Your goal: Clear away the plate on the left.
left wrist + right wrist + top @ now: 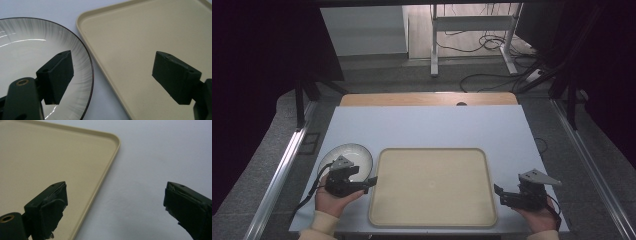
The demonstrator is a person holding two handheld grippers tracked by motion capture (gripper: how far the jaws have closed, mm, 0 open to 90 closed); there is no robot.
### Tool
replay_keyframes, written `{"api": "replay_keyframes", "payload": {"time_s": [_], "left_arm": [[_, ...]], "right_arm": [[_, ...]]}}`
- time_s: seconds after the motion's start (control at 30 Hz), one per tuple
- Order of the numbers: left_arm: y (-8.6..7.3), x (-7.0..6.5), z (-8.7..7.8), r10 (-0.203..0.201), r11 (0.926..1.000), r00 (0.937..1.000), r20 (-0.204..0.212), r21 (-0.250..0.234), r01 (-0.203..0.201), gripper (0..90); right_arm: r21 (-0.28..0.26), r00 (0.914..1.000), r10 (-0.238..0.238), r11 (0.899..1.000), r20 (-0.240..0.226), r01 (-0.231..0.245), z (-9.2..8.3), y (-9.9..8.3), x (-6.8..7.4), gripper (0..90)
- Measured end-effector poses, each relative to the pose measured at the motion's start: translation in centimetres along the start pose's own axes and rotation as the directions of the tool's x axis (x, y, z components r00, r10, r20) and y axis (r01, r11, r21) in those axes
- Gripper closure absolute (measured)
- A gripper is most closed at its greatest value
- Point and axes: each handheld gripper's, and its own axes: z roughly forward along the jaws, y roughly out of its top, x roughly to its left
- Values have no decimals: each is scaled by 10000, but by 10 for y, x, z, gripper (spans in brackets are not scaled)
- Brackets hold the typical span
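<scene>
A beige tray (432,185) lies empty at the front middle of the table. Left of it sits a white plate with grey streaks and a dark rim (354,152), also empty. My left gripper (371,181) hovers over the gap between plate and tray, open; in the left gripper view one jaw hangs over the plate (30,57) and the other over the tray (140,45). My right gripper (498,192) is open just right of the tray's front right corner; in the right gripper view its jaws straddle the tray's rim (110,162).
A pale blue mat (427,125) covers the table, with a wooden strip (427,99) at the far edge. Beyond are a desk frame (472,40) and cables on the floor. Metal rails (282,165) run along both sides.
</scene>
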Motion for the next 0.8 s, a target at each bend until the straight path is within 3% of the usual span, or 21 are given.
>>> {"api": "replay_keyframes", "payload": {"time_s": [0.27, 0.6, 0.8], "left_arm": [[2, 2, 2, -16, 10000, 10000, 18, -37, 16, 179], [2, 2, 1, -21, 10000, 10000, 18, -89, 21, 191], [1, 2, 1, 81, 10000, 9999, -61, -29, -81, 193]], "right_arm": [[177, 9995, -284, 9994, -120, 286, 2, 0, 2, 99], [223, 9994, -308, 9993, -144, 311, -2, -2, -1, 106], [230, 9976, -678, 9974, -122, 681, 1, -1, 2, 106]]}}
